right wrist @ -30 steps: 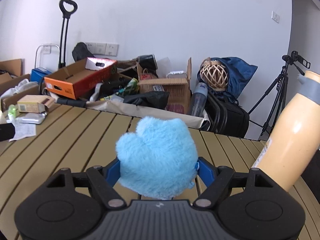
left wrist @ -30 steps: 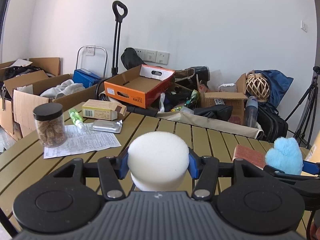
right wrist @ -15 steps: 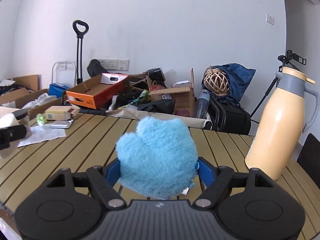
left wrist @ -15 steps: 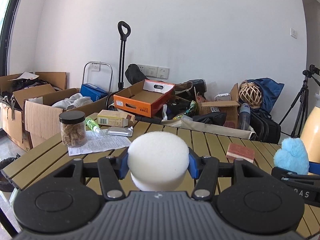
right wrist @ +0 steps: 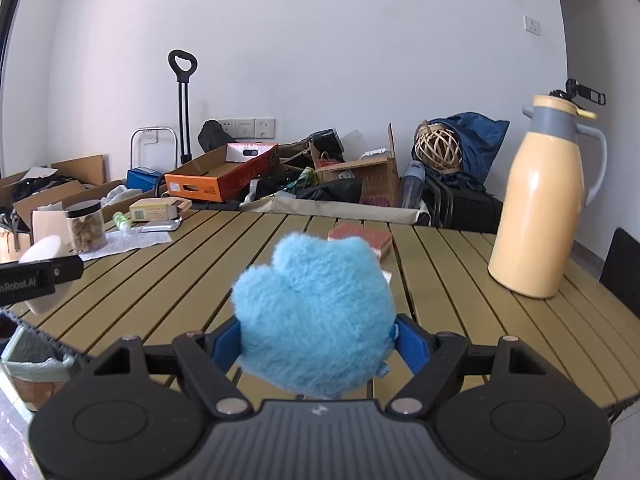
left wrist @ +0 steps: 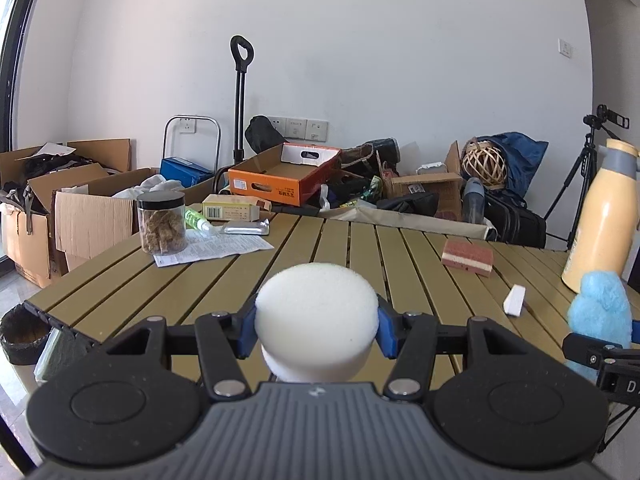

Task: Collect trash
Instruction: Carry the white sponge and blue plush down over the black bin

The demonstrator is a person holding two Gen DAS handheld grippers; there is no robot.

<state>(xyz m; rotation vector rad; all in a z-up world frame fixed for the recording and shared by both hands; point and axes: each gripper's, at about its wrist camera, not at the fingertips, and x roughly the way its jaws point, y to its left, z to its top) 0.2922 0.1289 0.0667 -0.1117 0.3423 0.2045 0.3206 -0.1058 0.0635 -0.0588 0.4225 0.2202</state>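
Observation:
My left gripper [left wrist: 316, 326] is shut on a round white foam sponge [left wrist: 316, 308] and holds it above the near edge of the slatted wooden table [left wrist: 224, 280]. My right gripper [right wrist: 316, 336] is shut on a fluffy blue plush ball [right wrist: 316, 316], also above the table's near side. The blue ball shows at the right of the left wrist view [left wrist: 600, 312]; the white sponge shows at the left of the right wrist view [right wrist: 40, 256]. A bin with a liner [right wrist: 32, 356] stands on the floor below the table's left corner; it also shows in the left wrist view [left wrist: 24, 336].
On the table stand a jar of brown pieces [left wrist: 162, 224], a paper sheet [left wrist: 212, 246], a yellow box [left wrist: 230, 212], a silver pouch [left wrist: 246, 227], a red-and-white sponge [left wrist: 468, 258], a small white block [left wrist: 514, 300] and a cream thermos jug [right wrist: 540, 200]. Cardboard boxes [left wrist: 60, 208] and clutter lie behind.
Both grippers have pulled back from the table, keeping the white sponge and blue ball. More of the table, the thermos and the floor bin have come into view.

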